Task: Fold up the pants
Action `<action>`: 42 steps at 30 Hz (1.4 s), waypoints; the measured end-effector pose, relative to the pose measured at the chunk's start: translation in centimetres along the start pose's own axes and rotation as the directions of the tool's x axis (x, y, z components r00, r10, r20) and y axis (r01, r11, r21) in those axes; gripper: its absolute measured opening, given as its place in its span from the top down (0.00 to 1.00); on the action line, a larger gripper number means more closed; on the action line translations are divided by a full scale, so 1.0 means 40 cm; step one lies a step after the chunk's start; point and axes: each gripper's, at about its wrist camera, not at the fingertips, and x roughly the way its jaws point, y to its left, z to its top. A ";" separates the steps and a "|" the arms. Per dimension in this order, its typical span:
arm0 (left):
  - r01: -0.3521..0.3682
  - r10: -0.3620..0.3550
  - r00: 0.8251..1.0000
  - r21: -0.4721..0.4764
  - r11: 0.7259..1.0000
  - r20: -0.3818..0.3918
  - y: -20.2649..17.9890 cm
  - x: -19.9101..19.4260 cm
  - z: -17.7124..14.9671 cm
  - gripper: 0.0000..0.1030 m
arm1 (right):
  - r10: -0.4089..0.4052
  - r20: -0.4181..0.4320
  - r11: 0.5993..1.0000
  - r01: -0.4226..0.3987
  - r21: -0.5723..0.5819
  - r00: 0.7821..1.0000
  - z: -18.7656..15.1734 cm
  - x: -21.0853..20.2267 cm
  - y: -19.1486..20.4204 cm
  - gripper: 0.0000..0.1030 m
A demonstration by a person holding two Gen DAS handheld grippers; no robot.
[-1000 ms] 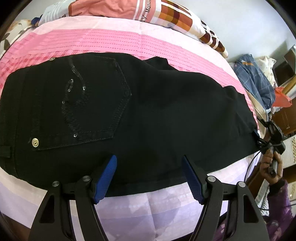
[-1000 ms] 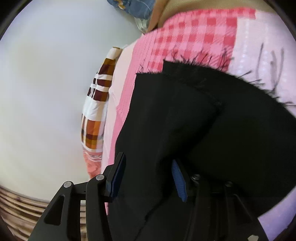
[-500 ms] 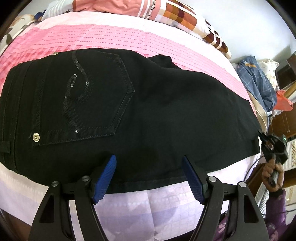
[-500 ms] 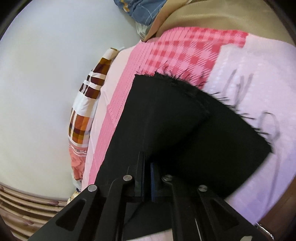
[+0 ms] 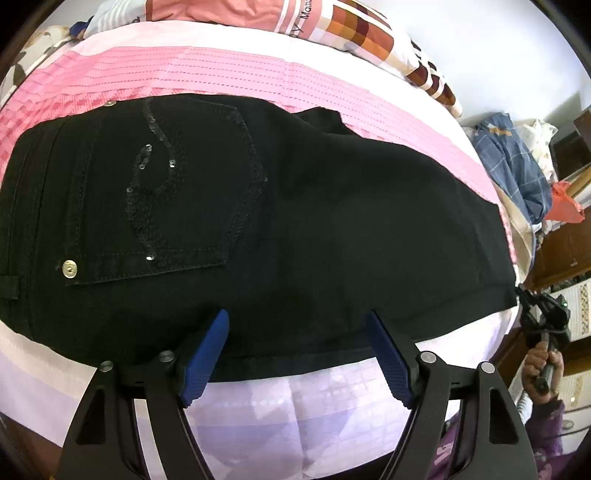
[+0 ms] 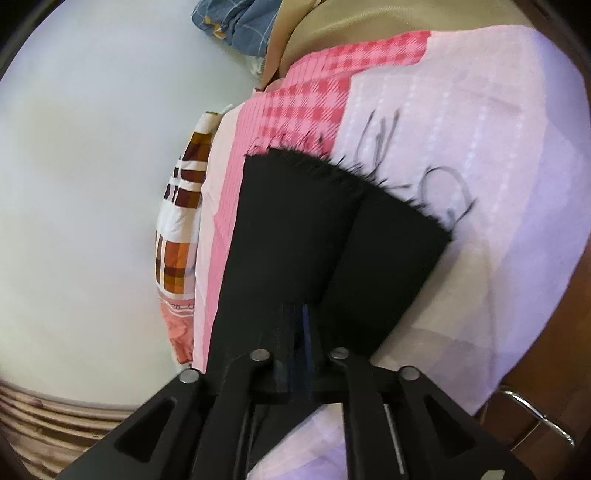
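Black pants (image 5: pixel 314 221) lie folded lengthwise across the pink bed (image 5: pixel 229 70), back pocket (image 5: pixel 166 192) on top and waistband at the left. My left gripper (image 5: pixel 295 321) hovers over their near edge, its jaws opening, with nothing between them. My right gripper (image 6: pixel 301 306) sits at the leg end (image 6: pixel 332 229), near the frayed hems. Its jaws stand almost together and are starting to open, with the fabric's edge still between the pads. The left wrist view shows that gripper (image 5: pixel 543 314) in a person's hand at the hem corner.
A checked pillow (image 5: pixel 369 33) lies along the bed's far side. Blue checked clothes (image 5: pixel 517 162) and an orange-red bag (image 5: pixel 565 203) are piled past the right end of the bed. Wooden furniture (image 6: pixel 546 362) stands off that end.
My right gripper closed on the leg end's edge and drew back. The leg end, lifted and bunched before, now lies flat and stretched out. My left gripper stayed put.
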 end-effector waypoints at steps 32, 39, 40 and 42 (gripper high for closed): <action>0.026 -0.027 0.999 -0.043 0.999 -0.028 0.016 0.009 -0.013 0.22 | -0.156 0.014 0.962 0.155 -0.223 0.988 -0.070 0.048 0.093 0.95; 0.017 -0.017 0.999 -0.013 1.000 -0.031 0.007 0.006 -0.021 0.22 | -0.165 -0.003 0.976 0.163 -0.141 0.986 -0.056 0.059 0.026 0.97; 0.019 -0.019 0.999 -0.013 1.000 -0.030 0.008 0.006 -0.022 0.22 | -0.158 -0.003 0.979 0.157 -0.134 0.987 -0.058 0.058 0.024 0.97; 0.020 -0.020 0.999 -0.010 1.000 -0.028 0.009 0.005 -0.022 0.22 | -0.146 -0.007 0.984 0.145 -0.106 0.989 -0.058 0.049 0.014 0.95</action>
